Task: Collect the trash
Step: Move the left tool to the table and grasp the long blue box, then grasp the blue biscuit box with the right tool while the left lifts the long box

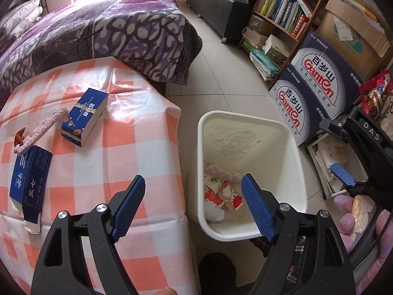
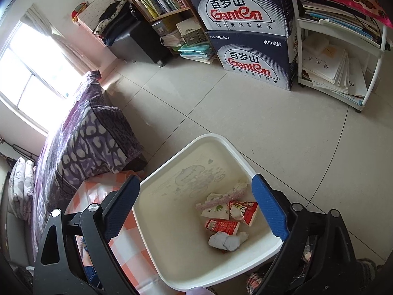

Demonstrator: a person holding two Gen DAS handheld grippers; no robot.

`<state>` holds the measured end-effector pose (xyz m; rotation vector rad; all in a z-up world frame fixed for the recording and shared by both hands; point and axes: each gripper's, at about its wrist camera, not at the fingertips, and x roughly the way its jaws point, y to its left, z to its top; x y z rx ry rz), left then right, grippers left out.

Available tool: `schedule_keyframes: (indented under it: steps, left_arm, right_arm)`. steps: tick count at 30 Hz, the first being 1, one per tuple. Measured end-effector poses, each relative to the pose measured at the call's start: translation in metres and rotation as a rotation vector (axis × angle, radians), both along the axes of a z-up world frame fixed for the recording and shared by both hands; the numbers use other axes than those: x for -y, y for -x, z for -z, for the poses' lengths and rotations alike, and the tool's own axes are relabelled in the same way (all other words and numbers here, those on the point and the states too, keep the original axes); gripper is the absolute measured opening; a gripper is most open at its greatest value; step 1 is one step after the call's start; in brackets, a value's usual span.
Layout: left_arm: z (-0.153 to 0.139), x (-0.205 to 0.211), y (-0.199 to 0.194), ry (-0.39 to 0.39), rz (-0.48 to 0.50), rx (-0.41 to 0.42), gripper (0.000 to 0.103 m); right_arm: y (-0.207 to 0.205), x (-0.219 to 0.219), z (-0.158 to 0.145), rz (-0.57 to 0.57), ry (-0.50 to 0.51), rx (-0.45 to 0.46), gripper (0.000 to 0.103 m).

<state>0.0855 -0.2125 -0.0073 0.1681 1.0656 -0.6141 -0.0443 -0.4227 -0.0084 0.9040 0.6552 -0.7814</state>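
With both the left gripper point(image 1: 192, 186) and right gripper point(image 2: 196, 198) open and empty over the bin point(image 1: 253, 120), we judge the two boxes point(image 1: 84, 120) near the tabletop's point(image 1: 137, 127) far edge light and crushable, best pinched across their narrow sides.

White bin point(image 1: 253, 123), orange-and-white checked tablecloth point(image 1: 137, 152), dark blue boxes point(image 1: 84, 120), purple patterned blanket point(image 1: 118, 32).

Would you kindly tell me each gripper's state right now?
Left gripper: open, holding nothing.
Right gripper: open, holding nothing, above the white bin.
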Motion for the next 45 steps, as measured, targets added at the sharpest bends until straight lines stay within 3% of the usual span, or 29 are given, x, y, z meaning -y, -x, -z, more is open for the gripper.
schedule_keyframes:
  steps: [5,9,12,21,28,29,30,32,33,38,45]
  left_arm:
    - [0.010,-0.032,-0.030,-0.141,-0.069,0.049,0.079]
    - [0.026,-0.072,-0.060,-0.231,-0.143,0.028,0.079]
    - [0.036,-0.107,-0.079,-0.283,-0.212,0.031,0.085]
    - [0.062,-0.186,-0.118,-0.305,-0.351,-0.044,0.089]
    - [0.083,-0.224,-0.125,-0.194,-0.364,-0.142,0.087]
    - [0.084,-0.230,-0.126,-0.190,-0.373,-0.142,0.074]
    - [0.086,-0.236,-0.126,-0.185,-0.377,-0.145,0.070]
    - [0.082,-0.248,-0.127,-0.173,-0.395,-0.127,0.045]
    - [0.080,-0.255,-0.128,-0.157,-0.402,-0.135,0.042]
    - [0.064,-0.288,-0.129,-0.053,-0.463,-0.150,0.035]
    - [0.017,-0.325,-0.120,0.115,-0.527,-0.108,0.032]
  right_arm:
    - [-0.013,-0.007,0.007,-0.048,-0.028,-0.021,0.090]
    - [-0.024,-0.016,0.013,-0.084,-0.048,-0.037,0.091]
    - [-0.033,-0.024,0.016,-0.111,-0.056,-0.052,0.091]
    - [-0.056,-0.053,0.019,-0.174,-0.024,-0.100,0.091]
    - [-0.077,-0.082,0.025,-0.253,0.013,-0.155,0.091]
    - [-0.081,-0.086,0.026,-0.267,0.015,-0.164,0.091]
    - [-0.084,-0.090,0.028,-0.279,0.018,-0.174,0.091]
    - [-0.089,-0.097,0.030,-0.293,0.025,-0.190,0.091]
    - [-0.091,-0.100,0.031,-0.297,0.032,-0.197,0.091]
    - [-0.102,-0.119,0.031,-0.330,0.096,-0.220,0.091]
    - [-0.131,-0.162,0.031,-0.517,0.140,-0.223,0.091]
